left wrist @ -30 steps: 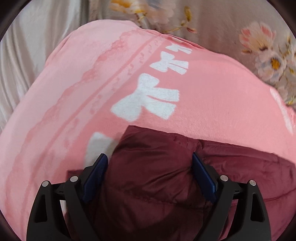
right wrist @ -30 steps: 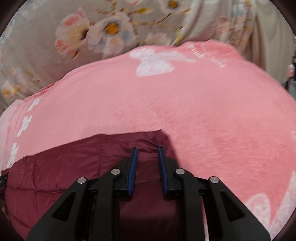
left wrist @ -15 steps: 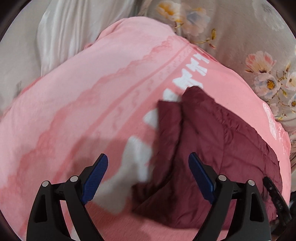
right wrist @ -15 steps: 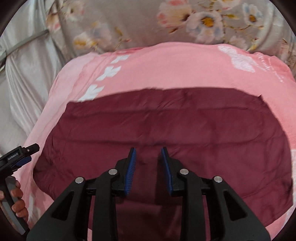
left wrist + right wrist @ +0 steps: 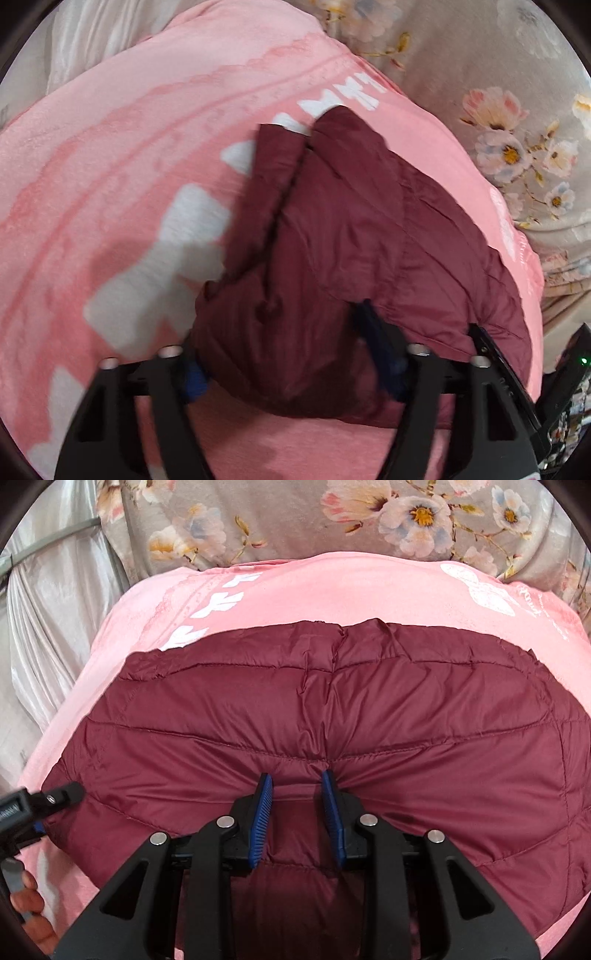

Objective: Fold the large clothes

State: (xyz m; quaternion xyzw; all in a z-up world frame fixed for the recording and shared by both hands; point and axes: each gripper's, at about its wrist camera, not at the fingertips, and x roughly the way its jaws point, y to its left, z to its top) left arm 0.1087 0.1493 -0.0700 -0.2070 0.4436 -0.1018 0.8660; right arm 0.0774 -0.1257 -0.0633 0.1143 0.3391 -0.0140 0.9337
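While the dark red puffy jacket (image 5: pixel 369 716) lies on the pink blanket (image 5: pixel 332 590), the right tongs (image 5: pixel 297 812) pinch a fold of it. The left tongs (image 5: pixel 291 369) are spread wide, with the jacket's near edge bunched between them.

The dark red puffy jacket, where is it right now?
The jacket lies spread on the pink blanket, pinched by the right gripper at its near edge.

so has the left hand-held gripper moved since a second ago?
Yes. The left hand-held gripper has pulled back from the pink blanket's white bows; the maroon jacket now shows down to its near edge, with fabric between the open fingers.
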